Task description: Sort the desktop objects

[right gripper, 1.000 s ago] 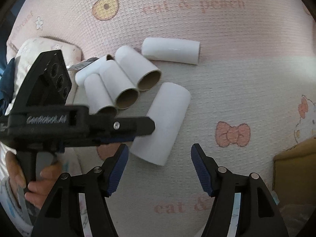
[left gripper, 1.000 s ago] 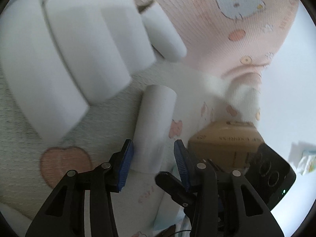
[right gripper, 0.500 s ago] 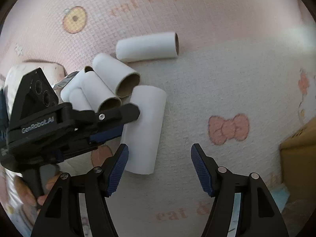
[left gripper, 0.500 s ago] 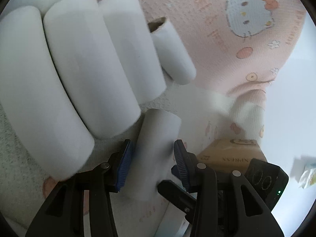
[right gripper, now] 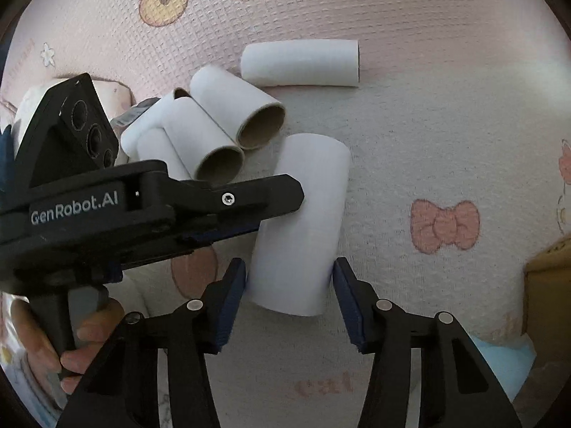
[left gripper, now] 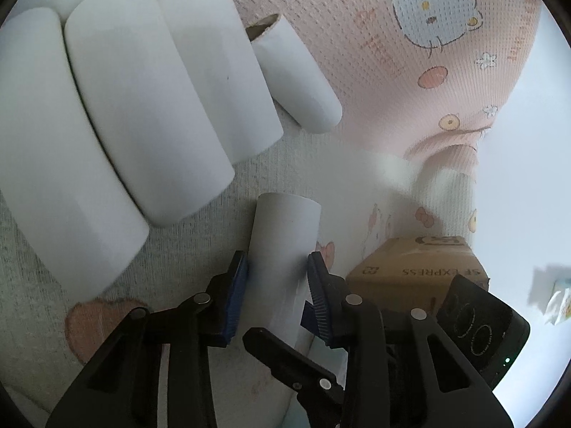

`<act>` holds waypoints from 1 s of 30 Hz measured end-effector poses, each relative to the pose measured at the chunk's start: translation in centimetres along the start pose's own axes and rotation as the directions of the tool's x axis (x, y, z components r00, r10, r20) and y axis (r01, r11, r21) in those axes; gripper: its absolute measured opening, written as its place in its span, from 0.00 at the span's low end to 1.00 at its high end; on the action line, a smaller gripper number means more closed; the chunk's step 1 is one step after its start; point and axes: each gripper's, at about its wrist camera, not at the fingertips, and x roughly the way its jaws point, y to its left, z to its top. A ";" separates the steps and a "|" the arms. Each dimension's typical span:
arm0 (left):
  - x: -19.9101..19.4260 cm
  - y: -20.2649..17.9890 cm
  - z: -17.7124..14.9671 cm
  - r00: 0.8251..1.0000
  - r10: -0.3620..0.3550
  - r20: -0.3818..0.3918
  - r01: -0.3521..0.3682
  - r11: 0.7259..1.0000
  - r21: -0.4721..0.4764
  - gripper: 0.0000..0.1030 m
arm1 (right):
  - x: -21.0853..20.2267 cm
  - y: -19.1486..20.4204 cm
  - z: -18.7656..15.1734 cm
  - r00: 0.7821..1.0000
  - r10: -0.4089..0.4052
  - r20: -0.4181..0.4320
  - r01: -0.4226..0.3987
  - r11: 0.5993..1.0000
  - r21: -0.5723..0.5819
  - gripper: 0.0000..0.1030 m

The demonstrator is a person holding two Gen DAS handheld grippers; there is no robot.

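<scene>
Both hand-held grippers closing around one plain white cardboard tube (right gripper: 299, 228).

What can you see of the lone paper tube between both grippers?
The paper tube is a white, matte cardboard cylinder, lying on its side on the patterned cloth, apart from the tube pile. Left gripper and right gripper are closing around it from opposite ends; its ends are not visible.
</scene>
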 end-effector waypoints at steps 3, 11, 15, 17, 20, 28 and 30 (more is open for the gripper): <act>-0.1 -0.3 -0.6 1.000 0.009 -0.015 -0.008 1.000 0.017 0.36 | -0.3 0.0 -0.7 1.000 -0.002 -0.002 0.002 1.000 -0.004 0.46; -1.7 -2.7 -4.4 0.999 0.025 0.043 -0.027 0.998 0.056 0.36 | -2.9 0.8 -3.0 1.000 -0.015 0.015 0.015 0.999 -0.040 0.46; -3.1 -4.9 -6.2 0.997 0.004 0.071 -0.009 0.997 0.075 0.36 | -6.0 1.0 -4.7 0.998 -0.003 0.068 0.007 0.998 -0.058 0.46; -4.0 -6.7 -7.2 0.996 -0.006 0.089 -0.004 0.995 0.104 0.36 | -8.0 1.2 -5.5 0.994 -0.007 0.112 0.016 0.997 -0.073 0.46; -5.1 -9.6 -8.4 0.993 -0.012 0.119 -0.008 0.986 0.164 0.36 | -11.6 1.0 -6.2 0.985 -0.012 0.173 0.028 0.995 -0.093 0.46; -7.7 -18.9 -11.8 0.984 -0.012 0.178 -0.057 0.925 0.376 0.36 | -19.9 0.7 -7.9 0.936 -0.028 0.350 0.070 0.992 -0.107 0.46; -7.9 -20.5 -12.5 0.985 -0.008 0.175 -0.066 0.908 0.413 0.36 | -21.7 0.2 -8.3 0.925 -0.027 0.380 0.073 0.992 -0.107 0.46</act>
